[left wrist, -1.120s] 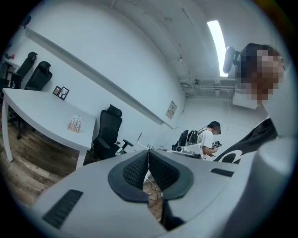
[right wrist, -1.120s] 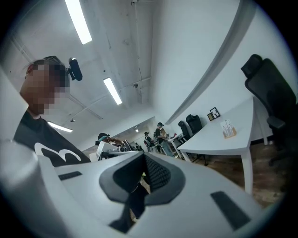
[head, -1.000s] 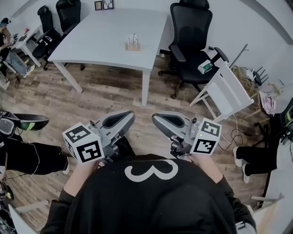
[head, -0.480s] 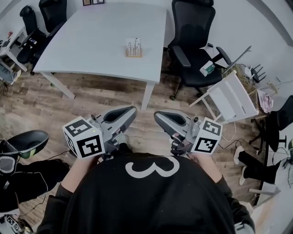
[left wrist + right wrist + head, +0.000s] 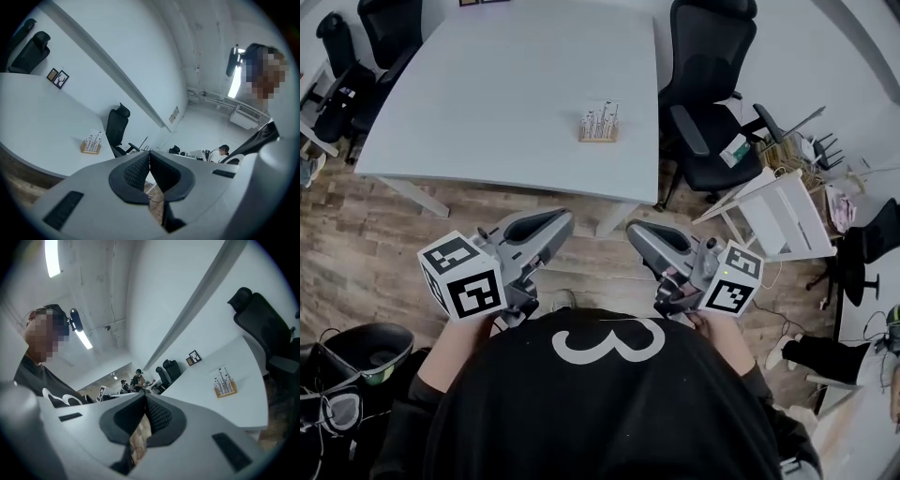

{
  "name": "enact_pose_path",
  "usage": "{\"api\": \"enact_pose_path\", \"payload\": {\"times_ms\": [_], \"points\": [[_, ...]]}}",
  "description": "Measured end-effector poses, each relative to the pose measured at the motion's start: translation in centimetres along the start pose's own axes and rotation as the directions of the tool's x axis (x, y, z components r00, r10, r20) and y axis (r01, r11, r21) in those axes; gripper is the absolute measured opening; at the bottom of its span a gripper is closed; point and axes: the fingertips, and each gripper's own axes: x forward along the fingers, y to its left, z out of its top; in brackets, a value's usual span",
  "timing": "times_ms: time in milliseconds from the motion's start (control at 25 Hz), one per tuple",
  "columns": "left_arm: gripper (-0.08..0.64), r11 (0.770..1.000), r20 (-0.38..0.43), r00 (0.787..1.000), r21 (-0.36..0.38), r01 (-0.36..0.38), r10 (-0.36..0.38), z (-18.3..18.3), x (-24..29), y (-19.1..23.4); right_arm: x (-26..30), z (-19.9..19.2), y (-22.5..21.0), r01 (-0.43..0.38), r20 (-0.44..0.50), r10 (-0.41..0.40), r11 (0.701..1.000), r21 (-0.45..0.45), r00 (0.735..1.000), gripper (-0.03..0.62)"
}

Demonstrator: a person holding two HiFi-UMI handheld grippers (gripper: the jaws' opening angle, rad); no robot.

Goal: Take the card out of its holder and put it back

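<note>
View from above of an office with a wood floor [image 5: 384, 234]. A large pale tabletop [image 5: 487, 103] fills the upper left. A black office chair [image 5: 712, 112] stands at its right edge, and a white folding chair [image 5: 787, 216] leans further right.

At the bottom is a person in a black top [image 5: 600, 412] with a white figure three on it, holding one tool in each hand, close to the body and short of the tabletop's near edge.

The left claw [image 5: 565, 219] points toward the tabletop. Its jaws are pressed together at the tips, with nothing between them. The right claw [image 5: 632, 231] sits just beside it, apart from it. It is also fully closed and empty.

A small wooden holder [image 5: 600, 131] sits on the tabletop, toward the right side, well apart from both claws. Several thin white cards [image 5: 602, 116] stand upright in it. Their markings are too small to read.
</note>
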Motion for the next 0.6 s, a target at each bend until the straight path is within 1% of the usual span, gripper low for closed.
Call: {"api": "enact_pose_path", "payload": {"times_ms": [160,320,440,600], "points": [[0.014,1.000,-0.005,1.000,-0.019,0.006,-0.007,0.6,0.5,2.2,1.1,0.2,-1.4,0.029,-0.009,-0.029,1.000,-0.001,1.000,0.011],[0.014,1.000,-0.025,1.000,-0.025,0.013,-0.014,0.4,1.7,3.6,1.7,0.0,-3.2,0.050,-0.019,-0.050,0.999,0.003,0.999,0.011],[0.014,0.999,-0.039,0.999,-0.033,-0.003,0.002,0.9,3.3,5.2,2.3,0.9,-5.6,0.040,-0.031,-0.040,0.999,-0.003,0.999,0.011],[0.014,0.998,-0.039,0.998,-0.047,-0.048,0.046,2.6,5.2,7.9,3.2,2.9,-9.1,0.010,-0.048,-0.011,1.000,-0.023,0.999,0.012]]}}
